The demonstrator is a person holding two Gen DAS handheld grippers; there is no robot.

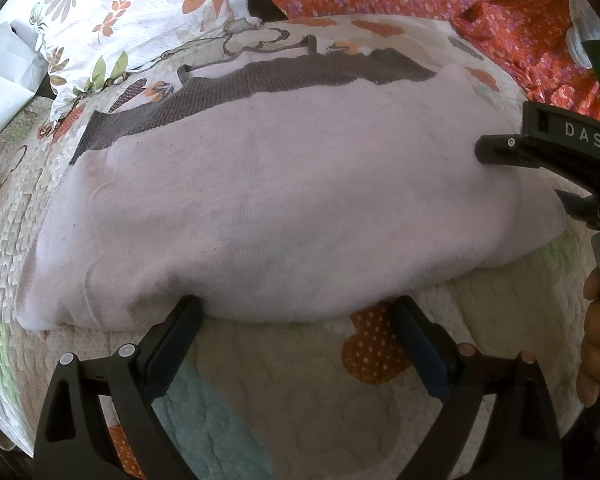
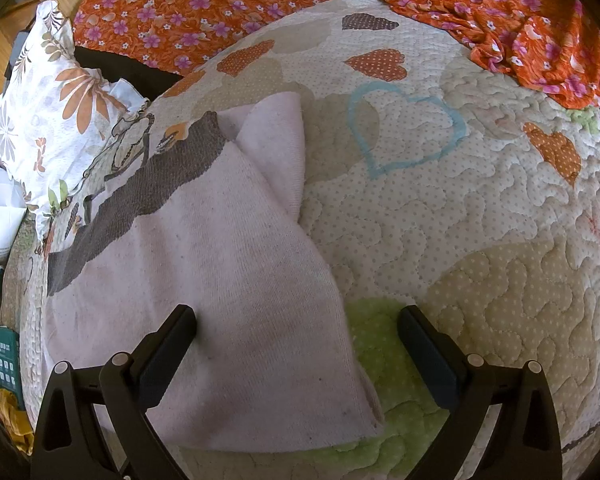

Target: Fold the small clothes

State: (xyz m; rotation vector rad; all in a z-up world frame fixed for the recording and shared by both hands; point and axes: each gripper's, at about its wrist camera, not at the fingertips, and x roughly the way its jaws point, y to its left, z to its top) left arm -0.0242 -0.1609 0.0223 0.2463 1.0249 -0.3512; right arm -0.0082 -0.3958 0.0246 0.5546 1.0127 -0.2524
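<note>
Folded pale pink garment (image 1: pixel 284 208) flat on quilt (image 1: pixel 480 360), just ahead of left gripper (image 1: pixel 300 320), jaws wide, nothing held. Right gripper (image 2: pixel 300 332) spread wide, straddling garment's near corner, gripping nothing.

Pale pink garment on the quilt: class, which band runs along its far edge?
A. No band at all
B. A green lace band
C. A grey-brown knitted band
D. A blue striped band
C: the pale pink garment has a grey-brown knitted band along its far edge.
</note>
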